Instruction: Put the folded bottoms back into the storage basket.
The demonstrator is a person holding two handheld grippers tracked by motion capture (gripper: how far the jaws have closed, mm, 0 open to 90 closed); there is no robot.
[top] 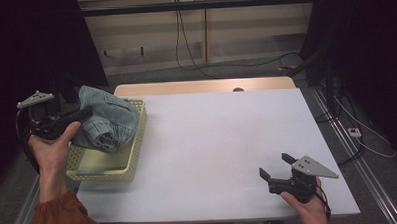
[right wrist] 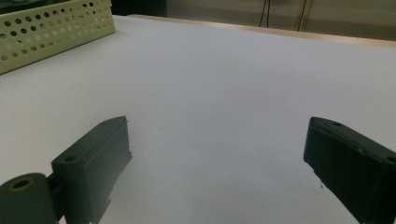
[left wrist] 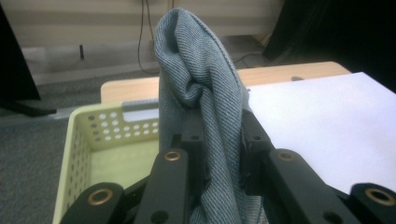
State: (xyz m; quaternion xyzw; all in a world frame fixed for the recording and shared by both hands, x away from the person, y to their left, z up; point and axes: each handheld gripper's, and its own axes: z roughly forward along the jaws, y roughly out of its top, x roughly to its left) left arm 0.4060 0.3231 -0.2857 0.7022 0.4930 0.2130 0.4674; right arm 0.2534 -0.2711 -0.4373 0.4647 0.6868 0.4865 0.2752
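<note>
The left gripper is clamped on a bunched piece of blue denim cloth; in the left gripper view the fabric rises as a folded ridge from between the two black jaws, which press it from both sides. The cloth hangs over the pale yellow perforated basket at the left edge of the table, with its lower folds inside or just above the basket's far half (contact with the basket floor cannot be confirmed). Gripping a gathered fold rather than a single edge keeps the soft bundle together, so it is judged that the cloth is either being lowered into or lifted out of the basket.

The right gripper rests low at the near right of the white table top, jaws wide apart with nothing between them, as the right gripper view confirms. It is well apart from the basket and appears parked clear of the work.

Obstructions: the basket's rim and handle cut-out lie directly beside the cloth and could snag trailing folds. Cables run along the floor beyond the table, away from the working area.
</note>
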